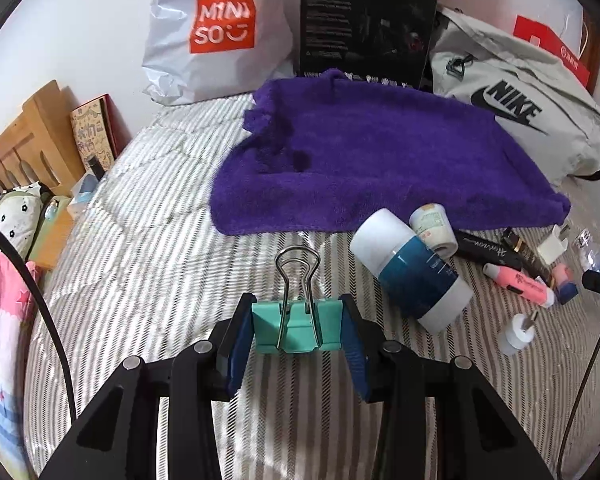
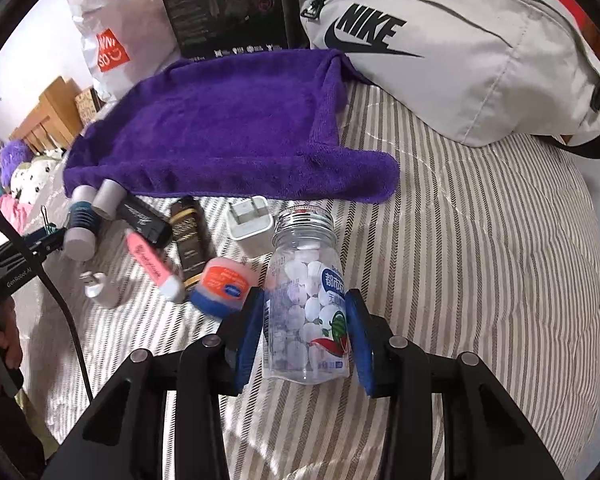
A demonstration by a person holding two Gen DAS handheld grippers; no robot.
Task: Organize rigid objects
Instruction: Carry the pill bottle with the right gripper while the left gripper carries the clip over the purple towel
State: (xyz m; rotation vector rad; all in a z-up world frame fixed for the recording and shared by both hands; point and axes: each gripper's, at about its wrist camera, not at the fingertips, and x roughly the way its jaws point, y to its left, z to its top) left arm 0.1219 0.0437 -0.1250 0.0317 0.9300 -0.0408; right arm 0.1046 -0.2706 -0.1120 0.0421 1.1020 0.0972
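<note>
- Teal metal binder clip [image 1: 296, 326] with wire handles: clamped between left gripper [image 1: 296, 344] fingers, above striped bed cover [image 1: 160, 248].
- Clear plastic candy bottle [image 2: 306, 300], threaded neck, white tablets inside: gripped between right gripper [image 2: 306, 336] fingers.
- Purple terry towel [image 1: 360, 160] lies spread just behind small-item pile; white charger plug [image 2: 250, 226] near its edge.

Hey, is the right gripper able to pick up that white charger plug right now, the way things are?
Probably not yet. The right gripper is already shut on the clear candy bottle, so its fingers are occupied. The white charger plug lies uncovered on the striped bedspread just ahead; after releasing the bottle it looks reachable.
</note>
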